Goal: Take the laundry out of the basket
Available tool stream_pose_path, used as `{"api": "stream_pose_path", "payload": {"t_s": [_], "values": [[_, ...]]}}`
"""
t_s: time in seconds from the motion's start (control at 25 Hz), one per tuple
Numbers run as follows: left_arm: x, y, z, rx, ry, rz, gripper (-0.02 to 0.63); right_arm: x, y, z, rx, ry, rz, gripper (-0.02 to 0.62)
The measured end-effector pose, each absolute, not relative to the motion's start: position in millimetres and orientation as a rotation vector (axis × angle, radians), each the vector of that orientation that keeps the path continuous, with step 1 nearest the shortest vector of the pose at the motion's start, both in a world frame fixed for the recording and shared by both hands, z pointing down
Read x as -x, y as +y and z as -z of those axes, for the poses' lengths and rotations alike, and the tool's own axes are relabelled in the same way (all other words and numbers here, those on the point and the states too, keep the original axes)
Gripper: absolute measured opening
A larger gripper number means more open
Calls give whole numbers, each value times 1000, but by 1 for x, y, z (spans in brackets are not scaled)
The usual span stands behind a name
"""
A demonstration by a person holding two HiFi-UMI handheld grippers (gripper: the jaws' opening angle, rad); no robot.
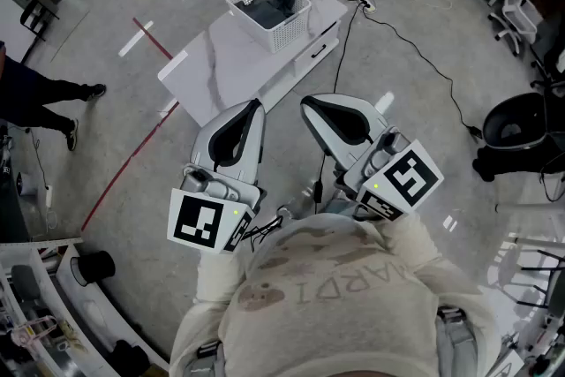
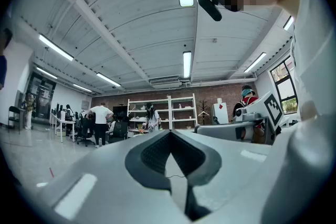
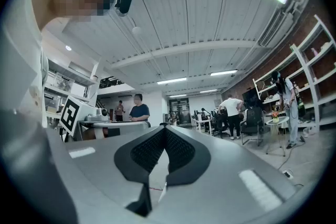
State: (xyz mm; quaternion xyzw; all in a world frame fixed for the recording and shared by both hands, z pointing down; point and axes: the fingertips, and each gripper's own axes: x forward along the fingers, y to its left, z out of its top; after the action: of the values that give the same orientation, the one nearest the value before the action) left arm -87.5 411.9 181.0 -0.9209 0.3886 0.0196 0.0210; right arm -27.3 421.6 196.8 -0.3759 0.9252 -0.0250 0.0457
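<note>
Head view looks down on the person's chest, with both tongs held close in front of it and well away from the work. The left gripper (image 1: 252, 110) and the right gripper (image 1: 311, 106) sit side by side, tilted up and outward. In the left gripper view the two dark pads (image 2: 152, 155) meet at their tips with nothing between them, and the right gripper view shows the same: jaws pressed together and empty. Farther ahead stands a white table (image 1: 221, 57) with a marbled top, and on its far end a white slatted basket (image 1: 287, 26). The laundry (image 1: 265, 6) lies inside it, a dark grey heap; what kind of garment it is I can't make out from here. A black cable (image 1: 415, 49) trails across the grey floor to the right of the table, and a red tape line (image 1: 132, 159) runs along its left.
</note>
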Motion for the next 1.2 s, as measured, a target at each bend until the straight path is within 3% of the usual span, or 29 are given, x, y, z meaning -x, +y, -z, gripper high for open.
{"api": "stream_pose_path", "payload": {"t_s": [0.76, 1.2], "values": [[134, 411, -194, 2890, 1181, -57, 0, 68, 422, -208, 1219, 2774, 135, 28], [91, 355, -195, 2873, 1209, -47, 0, 2, 367, -219, 1233, 2832, 123, 28]]}}
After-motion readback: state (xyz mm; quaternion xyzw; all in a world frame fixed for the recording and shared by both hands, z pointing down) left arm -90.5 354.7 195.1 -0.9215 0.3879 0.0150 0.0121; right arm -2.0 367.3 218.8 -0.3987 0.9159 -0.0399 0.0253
